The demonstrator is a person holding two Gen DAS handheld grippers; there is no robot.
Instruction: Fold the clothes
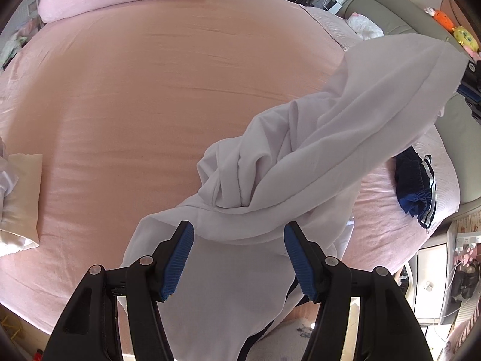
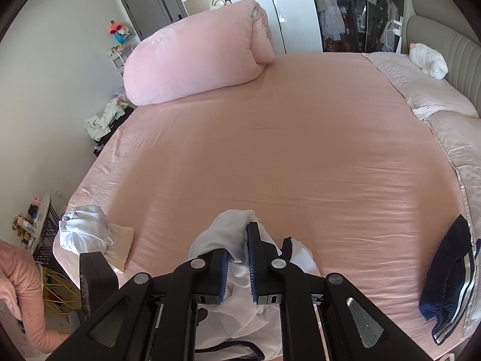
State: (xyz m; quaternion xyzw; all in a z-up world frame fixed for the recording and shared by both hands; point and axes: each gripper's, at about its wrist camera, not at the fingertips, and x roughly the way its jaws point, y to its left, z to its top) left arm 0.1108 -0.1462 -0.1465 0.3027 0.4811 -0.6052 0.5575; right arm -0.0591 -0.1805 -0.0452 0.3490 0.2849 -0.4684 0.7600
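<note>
A wide bed with a pink sheet fills both views. The white garment stretches as a long band from the lower middle of the left wrist view up to its right edge. The right gripper is clenched on a bunched end of it. The left gripper is released, jaws apart above the cloth.
</note>
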